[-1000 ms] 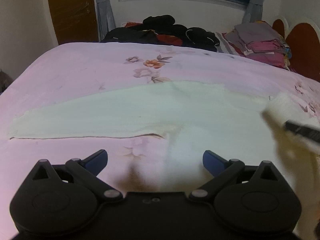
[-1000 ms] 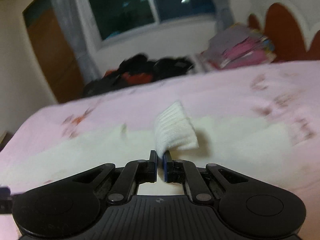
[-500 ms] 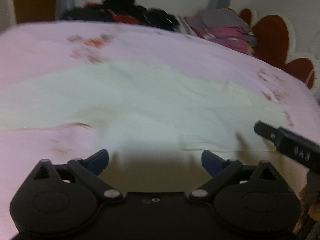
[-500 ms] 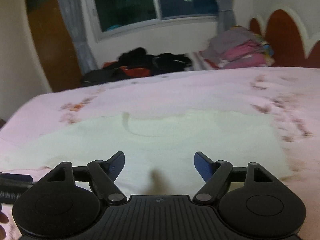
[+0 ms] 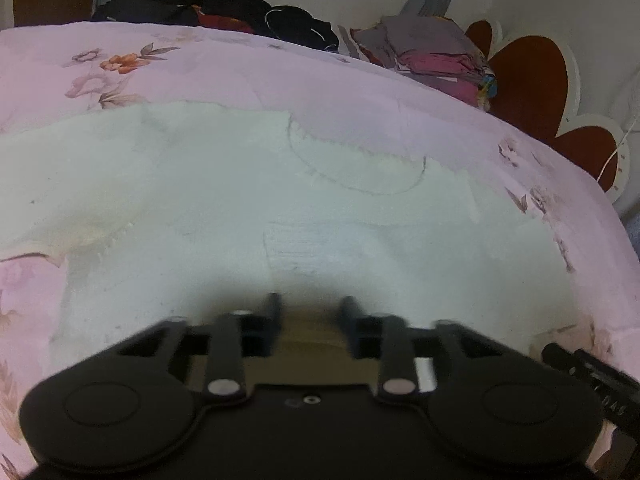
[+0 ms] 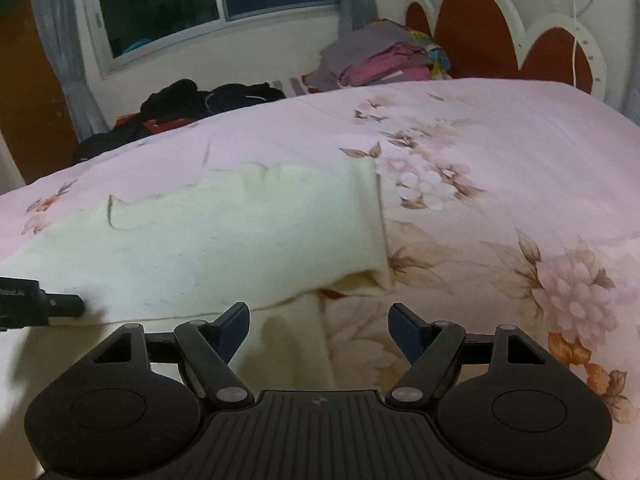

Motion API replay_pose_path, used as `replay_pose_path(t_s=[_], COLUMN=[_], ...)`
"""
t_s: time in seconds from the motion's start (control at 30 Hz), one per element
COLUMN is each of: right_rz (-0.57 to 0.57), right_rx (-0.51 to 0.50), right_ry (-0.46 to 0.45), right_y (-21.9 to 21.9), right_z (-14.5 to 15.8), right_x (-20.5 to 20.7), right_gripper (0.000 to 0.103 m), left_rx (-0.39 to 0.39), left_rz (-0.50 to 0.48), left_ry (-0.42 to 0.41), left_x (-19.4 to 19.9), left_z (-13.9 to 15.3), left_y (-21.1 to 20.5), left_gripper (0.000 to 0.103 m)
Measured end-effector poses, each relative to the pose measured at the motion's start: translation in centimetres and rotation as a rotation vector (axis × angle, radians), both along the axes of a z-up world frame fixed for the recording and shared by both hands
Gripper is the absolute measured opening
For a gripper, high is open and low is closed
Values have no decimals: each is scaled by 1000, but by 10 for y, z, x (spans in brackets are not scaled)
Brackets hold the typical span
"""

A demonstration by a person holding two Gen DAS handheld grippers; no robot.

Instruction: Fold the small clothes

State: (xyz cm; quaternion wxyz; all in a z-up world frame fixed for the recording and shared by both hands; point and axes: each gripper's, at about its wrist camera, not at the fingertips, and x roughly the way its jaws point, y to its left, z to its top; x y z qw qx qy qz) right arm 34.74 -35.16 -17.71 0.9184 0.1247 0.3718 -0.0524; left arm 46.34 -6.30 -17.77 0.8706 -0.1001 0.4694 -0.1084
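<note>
Under narrowing left fingers [image 5: 273, 312], cream garment [image 5: 240, 200]

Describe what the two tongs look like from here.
Both are matte black linkage tongs with round pivot housings and silver pins. The right tongs carry dark blue pads and a ribbed base. The left tongs are blurred; white lettering marks their side bar in the right view.

Warm, dim indoor light washes both views, and the dark glass window [image 6: 216, 4] gives none, so the pink floral bedspread [image 6: 500, 152] looks flat and a little overexposed. In the left wrist view the black left gripper [image 5: 310, 308] is smeared by motion blur while its jaws are closing, and it throws a soft dark shadow on the pale cream knitted garment [image 5: 240, 184]. Both fisheye views bow the bed's edge and darken at the corners.
</note>
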Motion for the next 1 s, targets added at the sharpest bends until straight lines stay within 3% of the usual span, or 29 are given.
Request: replay_pose_path(t_s=[0.07,0.3,0.5,0.53,0.57,0.67,0.77,0.83,1.0], right_rz=[1,-19,-32,-33,-32,-26,-15,-8,-75], right_rx=[-1,5,7,7,7,17,21,23,30], right_ry=[6,31,20,18,18,13,9,7,4], right_y=[1,1,6,6,6,7,8,9,1], right_z=[-2,-13,-15,-16,-16,-16,-14,-14,-18], right_x=[4,18,34,37,40,47,48,49,46], right_gripper=[76,75,74,69,54,34,32,11,9], left_rx=[-20,-145,-179,-175,-164,-106,-65,-28,37], left_rz=[-3,6,72,88,101,169,237,241,236], left_ry=[-14,-143,-238,-246,-248,-227,-172,-145,-93], left_x=[3,8,10,11,12,19,26,29,30], left_z=[4,52,87,90,88,73,48,34,7], left_y=[1,14,47,54,61,84,103,107,105], left_gripper=[10,8,5,4,4,4,3,1,1])
